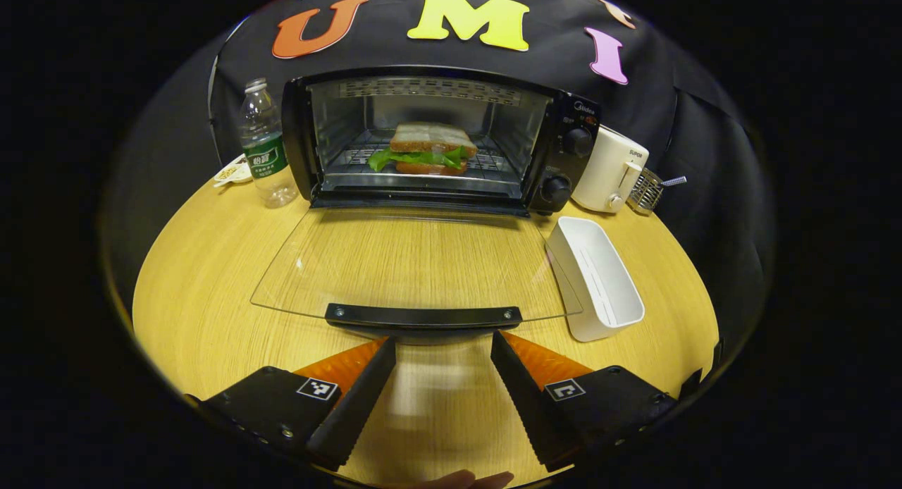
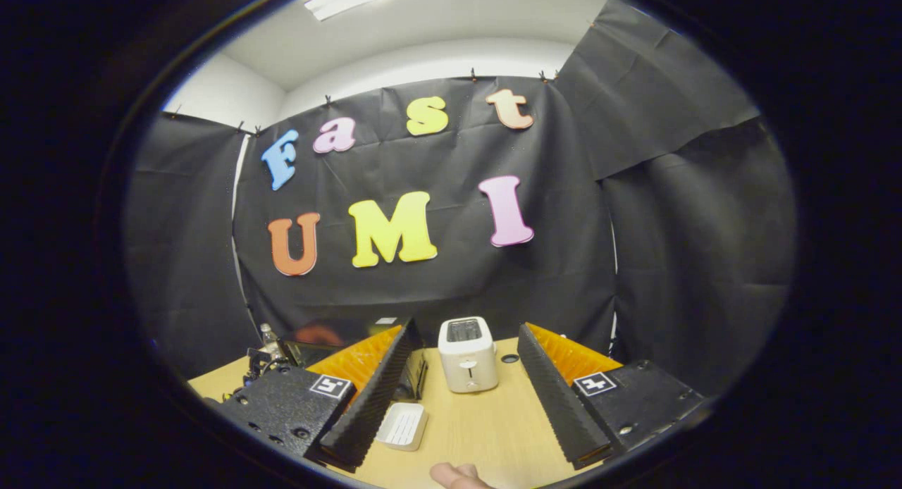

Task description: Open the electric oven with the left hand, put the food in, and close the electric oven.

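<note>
The black electric oven (image 1: 571,133) stands at the back of the round wooden table (image 1: 211,292), its glass door (image 1: 416,263) folded flat down toward me. A sandwich (image 1: 428,149) with lettuce rests on the rack inside. My left gripper (image 1: 442,348) is open just in front of the door's black handle (image 1: 423,316), one finger near each end of it, not touching. In the right gripper view my right gripper (image 2: 465,337) is open, raised and empty, looking over the table; the oven (image 2: 416,373) is partly hidden behind its left finger.
A water bottle (image 1: 264,147) and a small dish (image 1: 232,172) stand left of the oven. A white toaster (image 1: 609,170) (image 2: 466,355) and a wire rack (image 1: 652,189) sit to its right. A white rectangular tray (image 1: 599,277) (image 2: 402,425) lies beside the door.
</note>
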